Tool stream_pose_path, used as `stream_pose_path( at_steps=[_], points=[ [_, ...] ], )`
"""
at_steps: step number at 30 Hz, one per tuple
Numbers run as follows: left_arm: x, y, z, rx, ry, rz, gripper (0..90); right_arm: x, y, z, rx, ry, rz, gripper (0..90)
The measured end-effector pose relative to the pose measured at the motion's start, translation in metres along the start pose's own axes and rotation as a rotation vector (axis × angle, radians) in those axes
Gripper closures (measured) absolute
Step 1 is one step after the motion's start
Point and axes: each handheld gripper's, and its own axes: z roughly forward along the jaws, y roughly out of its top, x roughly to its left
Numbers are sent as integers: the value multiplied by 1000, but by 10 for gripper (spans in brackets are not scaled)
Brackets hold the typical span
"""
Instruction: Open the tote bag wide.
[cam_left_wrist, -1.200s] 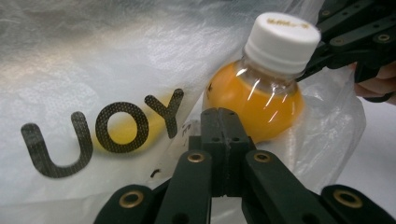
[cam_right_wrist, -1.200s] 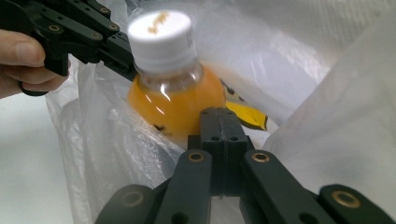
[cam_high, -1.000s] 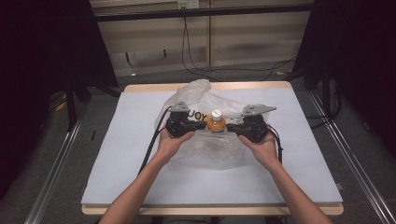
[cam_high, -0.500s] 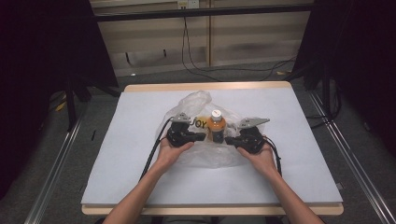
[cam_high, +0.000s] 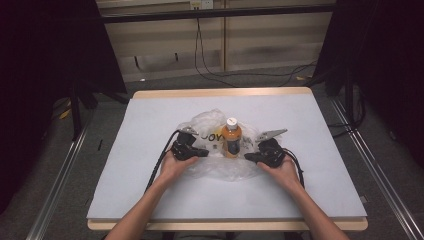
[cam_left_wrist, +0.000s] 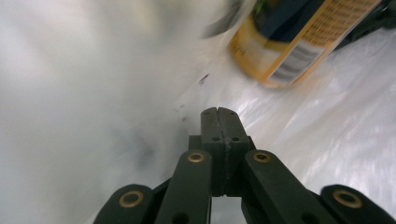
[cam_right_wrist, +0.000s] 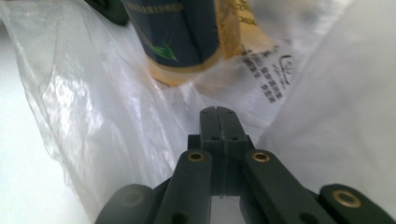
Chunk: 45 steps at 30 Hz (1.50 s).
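Bottle upright in clear bag, mid counter.
Left gripper (cam_high: 204, 152) & right gripper (cam_high: 248, 157) flank the bottle (cam_high: 231, 138), fingers pressed together on bag (cam_high: 220, 170) film; crumpled plastic lies btwn grippers and bottle on the counter (cam_high: 150, 190).

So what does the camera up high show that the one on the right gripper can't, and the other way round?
The high view alone takes in the whole table, both forearms, the left gripper and the right gripper on either side of the bottle, and the bottle's white cap.

The right gripper view alone gives close detail: its own black jaws pressed together, the leaf on the bottle's dark label, and small print on the plastic bag.

Both share the orange-filled bottle standing in the crumpled clear bag on the white tabletop.
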Motion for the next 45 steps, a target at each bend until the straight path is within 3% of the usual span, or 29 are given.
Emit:
stream_pose_path(
  at_steps=[2, 7, 11, 15, 18, 19, 24, 28, 35, 37, 41, 45],
  points=[
    [5, -5, -8, 9, 19, 10, 900, -1, 0, -3, 14, -12, -11, 900],
    [18, -17, -22, -4, 28, -23, 900, -6, -3, -10, 31, -25, -15, 900],
    [13, -20, -28, 22, 62, 41, 900, -9, -6, -14, 37, -29, -25, 900],
    [14, -25, -35, 34, 59, 48, 900, -15, -13, -21, 26, -17, -8, 900],
    [19, -33, -41, 10, 46, 17, 900, -21, -21, -30, 19, -16, 14, 900],
    [21, -35, -42, 5, 39, 7, 900, -22, -24, -33, 20, -36, 16, 900],
    [22, -36, -44, 4, 57, 19, 900, -29, -32, -43, 8, -63, 32, 900],
    [24, -40, -47, -10, 57, -11, 900, -28, -33, -45, 21, -104, 14, 900],
    [24, -42, -46, -77, 24, -15, 900, -28, -33, -45, -20, -78, 40, 900],
    [21, -41, -49, -95, 9, -9, 900, -25, -29, -50, -84, -44, 51, 900],
    [7, -39, -55, -124, -21, 38, 900, -17, -23, -58, -132, -33, 42, 900],
    [-4, -36, -63, -152, -38, 58, 900, -9, -18, -66, -166, -24, 38, 900]
  ],
)
